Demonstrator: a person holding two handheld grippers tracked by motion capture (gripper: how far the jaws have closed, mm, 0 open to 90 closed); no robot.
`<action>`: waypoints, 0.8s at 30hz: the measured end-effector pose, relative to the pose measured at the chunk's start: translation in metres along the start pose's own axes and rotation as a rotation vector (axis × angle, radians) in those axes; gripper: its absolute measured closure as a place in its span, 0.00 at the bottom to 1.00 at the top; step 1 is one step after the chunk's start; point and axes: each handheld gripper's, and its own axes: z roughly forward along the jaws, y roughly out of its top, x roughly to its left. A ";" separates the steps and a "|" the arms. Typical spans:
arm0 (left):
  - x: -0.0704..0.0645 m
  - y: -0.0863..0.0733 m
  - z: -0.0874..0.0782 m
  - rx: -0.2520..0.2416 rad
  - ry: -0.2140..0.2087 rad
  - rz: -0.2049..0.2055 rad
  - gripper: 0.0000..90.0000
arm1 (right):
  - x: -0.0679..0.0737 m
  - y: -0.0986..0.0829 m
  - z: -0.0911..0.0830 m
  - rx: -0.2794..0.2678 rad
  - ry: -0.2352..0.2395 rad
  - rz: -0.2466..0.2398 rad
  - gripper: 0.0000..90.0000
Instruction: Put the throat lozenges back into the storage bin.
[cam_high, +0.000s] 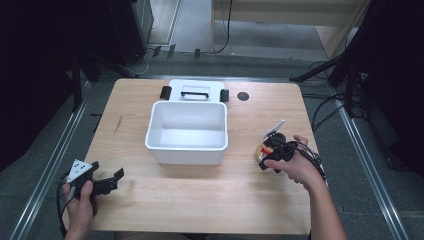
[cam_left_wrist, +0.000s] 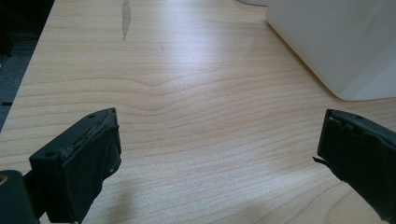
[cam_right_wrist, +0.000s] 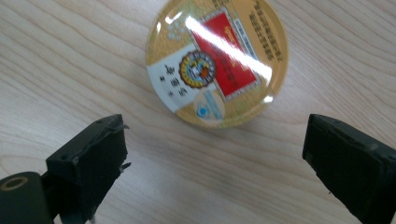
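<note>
Table (cam_high: 200, 200): bare wood along your near edge, between both hands.
White bin (cam_high: 187, 131): centre; its lid (cam_high: 195, 92) lies behind it at the far edge.
Your left gripper (cam_high: 107, 182): near-left corner, jaws spread, empty; its view shows the bin's corner (cam_left_wrist: 345, 46) ahead.
Your right gripper (cam_high: 267, 150): right side, jaws spread over a round yellow-and-red tin (cam_right_wrist: 217, 63), apart from it; the label shows in its view.

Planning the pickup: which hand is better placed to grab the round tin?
Right. The right tongs are open with the round tin just ahead of them. The left tongs sit at the table's far corner.
</note>
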 end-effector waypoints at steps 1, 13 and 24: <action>0.000 0.000 0.000 0.000 0.001 -0.001 0.00 | 0.000 0.002 0.001 0.001 0.002 0.002 0.07; 0.000 0.000 0.000 0.001 -0.002 0.000 0.00 | 0.005 0.030 0.013 0.021 -0.032 0.072 0.14; 0.000 0.000 0.000 0.002 -0.003 0.000 0.00 | 0.000 0.038 0.024 0.049 0.000 0.144 0.22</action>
